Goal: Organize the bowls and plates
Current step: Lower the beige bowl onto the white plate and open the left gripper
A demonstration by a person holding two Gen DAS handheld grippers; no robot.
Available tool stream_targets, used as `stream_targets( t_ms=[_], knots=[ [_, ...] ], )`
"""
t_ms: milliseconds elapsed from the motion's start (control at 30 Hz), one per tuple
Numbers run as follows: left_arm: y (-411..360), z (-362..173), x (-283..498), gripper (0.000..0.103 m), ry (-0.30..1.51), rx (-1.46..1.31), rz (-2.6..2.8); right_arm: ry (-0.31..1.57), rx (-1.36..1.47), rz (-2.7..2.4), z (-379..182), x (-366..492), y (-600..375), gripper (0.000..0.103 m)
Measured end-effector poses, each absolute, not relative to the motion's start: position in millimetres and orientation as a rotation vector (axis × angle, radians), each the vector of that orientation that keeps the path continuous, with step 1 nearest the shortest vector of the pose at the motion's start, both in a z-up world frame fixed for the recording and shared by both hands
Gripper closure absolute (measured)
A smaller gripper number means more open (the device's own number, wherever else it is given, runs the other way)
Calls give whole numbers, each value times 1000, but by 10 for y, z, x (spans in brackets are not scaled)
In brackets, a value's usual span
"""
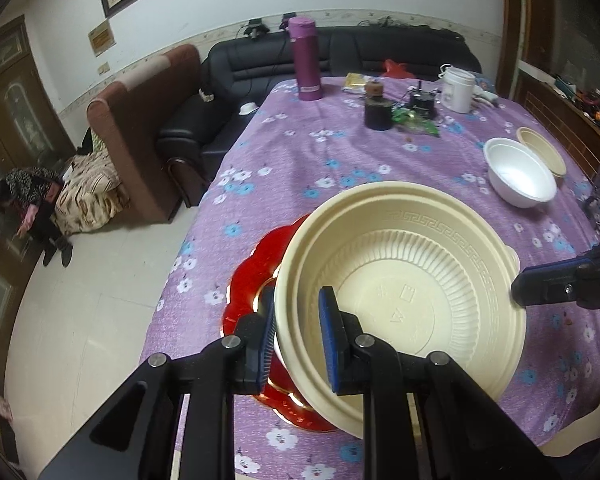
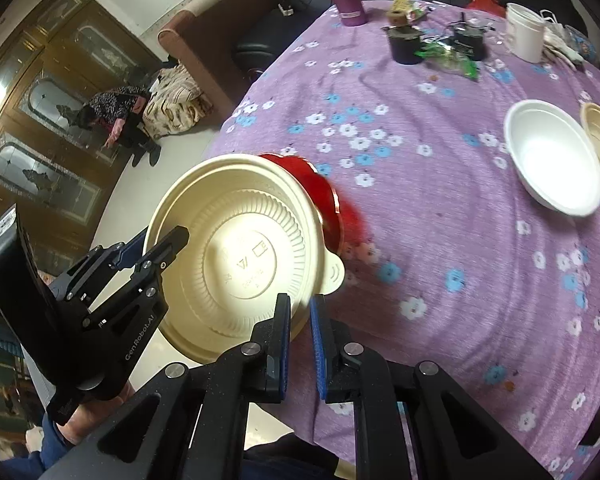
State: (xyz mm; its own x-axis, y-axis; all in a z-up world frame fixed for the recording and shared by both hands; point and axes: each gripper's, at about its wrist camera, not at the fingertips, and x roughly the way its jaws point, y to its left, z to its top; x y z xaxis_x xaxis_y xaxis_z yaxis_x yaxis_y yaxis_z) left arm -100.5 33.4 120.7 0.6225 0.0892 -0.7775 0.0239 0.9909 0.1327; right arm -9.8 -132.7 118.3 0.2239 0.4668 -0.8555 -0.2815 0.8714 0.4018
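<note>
Left gripper (image 1: 296,344): jaws nearly closed, clamped on the rim of the cream bowl (image 1: 412,300), pointing steeply down, reaching in from 7 o'clock. Bowl tilted, ribbed inside, above the red plate (image 1: 252,280) and the purple flowered tablecloth (image 1: 340,152). Right gripper (image 2: 300,340): jaws closed, empty, just beside the bowl's rim at 5 o'clock.

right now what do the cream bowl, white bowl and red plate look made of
Cream bowl: thin moulded plastic, matte, with ribbed walls and embossed marks. White bowl: probably foam or plastic, smooth and plain. Red plate: glossy, gold-trimmed; plastic or glazed ceramic, unclear.
</note>
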Motion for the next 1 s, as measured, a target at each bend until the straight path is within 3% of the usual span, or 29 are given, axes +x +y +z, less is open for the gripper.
stream_targets(
  t_ms=[633,1000],
  knots=[
    [522,902,-825,83,962,110,54,1278,141,509,974,138,-1024,91],
    [615,983,-862,81,943,92,92,1281,160,508,973,103,-1097,91]
  ],
)
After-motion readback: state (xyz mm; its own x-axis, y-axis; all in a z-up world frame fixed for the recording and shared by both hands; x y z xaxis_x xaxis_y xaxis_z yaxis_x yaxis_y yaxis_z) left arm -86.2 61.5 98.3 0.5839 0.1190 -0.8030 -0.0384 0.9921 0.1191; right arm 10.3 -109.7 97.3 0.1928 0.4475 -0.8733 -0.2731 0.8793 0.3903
